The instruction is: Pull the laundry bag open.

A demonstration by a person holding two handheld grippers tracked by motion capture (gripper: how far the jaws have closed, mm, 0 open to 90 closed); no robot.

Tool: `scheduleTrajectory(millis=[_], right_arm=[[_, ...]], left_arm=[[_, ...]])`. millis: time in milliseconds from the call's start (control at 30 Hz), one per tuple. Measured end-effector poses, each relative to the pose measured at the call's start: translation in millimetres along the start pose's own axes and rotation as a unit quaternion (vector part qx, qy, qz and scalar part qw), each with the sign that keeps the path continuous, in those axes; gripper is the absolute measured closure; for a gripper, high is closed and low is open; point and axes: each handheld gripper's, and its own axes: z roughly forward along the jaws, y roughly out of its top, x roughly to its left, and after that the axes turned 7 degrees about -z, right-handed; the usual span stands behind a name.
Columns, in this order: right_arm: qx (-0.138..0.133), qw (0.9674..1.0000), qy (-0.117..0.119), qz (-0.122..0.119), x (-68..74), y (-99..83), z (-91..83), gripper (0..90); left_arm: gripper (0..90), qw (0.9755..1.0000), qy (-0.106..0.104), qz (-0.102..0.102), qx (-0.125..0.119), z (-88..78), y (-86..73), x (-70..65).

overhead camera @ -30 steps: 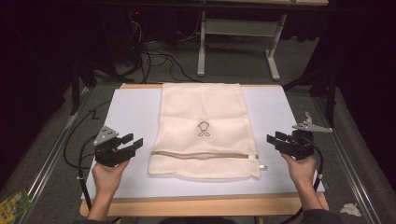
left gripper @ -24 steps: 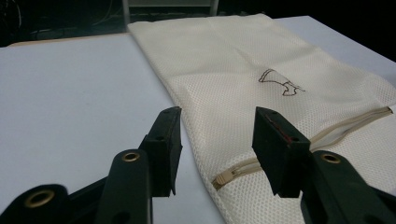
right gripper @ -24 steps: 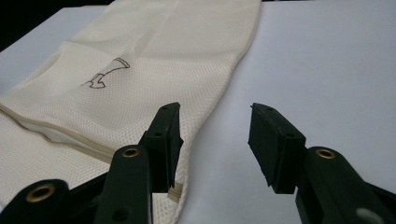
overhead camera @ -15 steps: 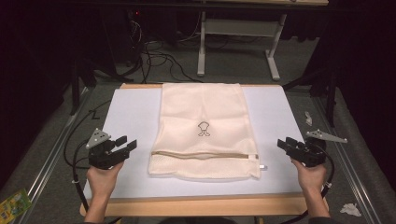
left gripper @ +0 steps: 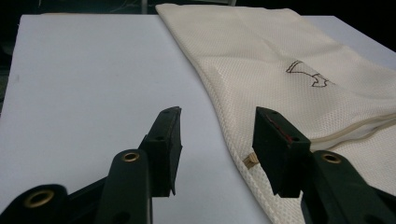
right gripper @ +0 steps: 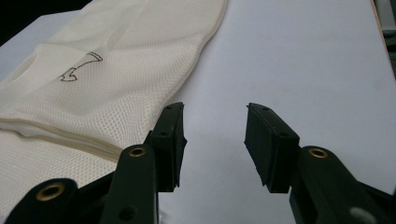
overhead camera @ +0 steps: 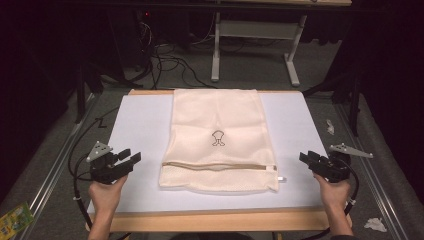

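Observation:
A cream mesh laundry bag (overhead camera: pixel 217 135) lies flat on the white board (overhead camera: pixel 140 125), its zipper (overhead camera: pixel 220 165) running across near the front end. My left gripper (overhead camera: pixel 132 155) hovers low at the board's left edge, open, its jaws pointing at the bag's left side (left gripper: pixel 289 70) with nothing between them (left gripper: pixel 217 123). My right gripper (overhead camera: pixel 305 158) sits at the board's right edge, open and apart from the bag (right gripper: pixel 107 60). Its jaws (right gripper: pixel 214 119) have just been closing a little, over bare board only.
The zipper pull (overhead camera: pixel 281 178) sticks out at the bag's front right corner. A desk frame (overhead camera: pixel 216 50) and cables (overhead camera: pixel 165 55) stand on the floor behind. A green packet (overhead camera: pixel 15 217) and crumpled paper (overhead camera: pixel 374 224) lie on the floor beside the table.
Both hands have drifted outward and toward the table's near edge, sinking a little. The bag has not moved.

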Motion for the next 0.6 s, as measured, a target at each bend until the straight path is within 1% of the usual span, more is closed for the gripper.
scheduleTrajectory(millis=[267, 400, 533, 600], right_arm=[[0.007, 0.9999, -0.006, 0.004, -2.3, -3.4, 4.0, 58.1], [0.012, 0.9999, -0.01, 0.006, -3.2, -5.4, 7.6, 58.1], [0.02, 0.9997, -0.014, 0.001, -3.1, -6.0, 13.8, 58.0], [0.021, 0.9997, -0.013, -0.001, -3.3, -5.9, 16.9, 58.1]], left_arm=[[52.3, 0.9999, 0.008, -0.006, 0.006, 1.5, -3.9, 6.3], [52.3, 0.9998, 0.011, -0.012, 0.008, 5.0, -6.6, 9.3], [52.3, 0.9996, 0.018, -0.016, 0.016, 10.7, -8.2, 11.4], [52.3, 0.9994, 0.02, -0.022, 0.017, 13.8, -8.8, 13.1]])
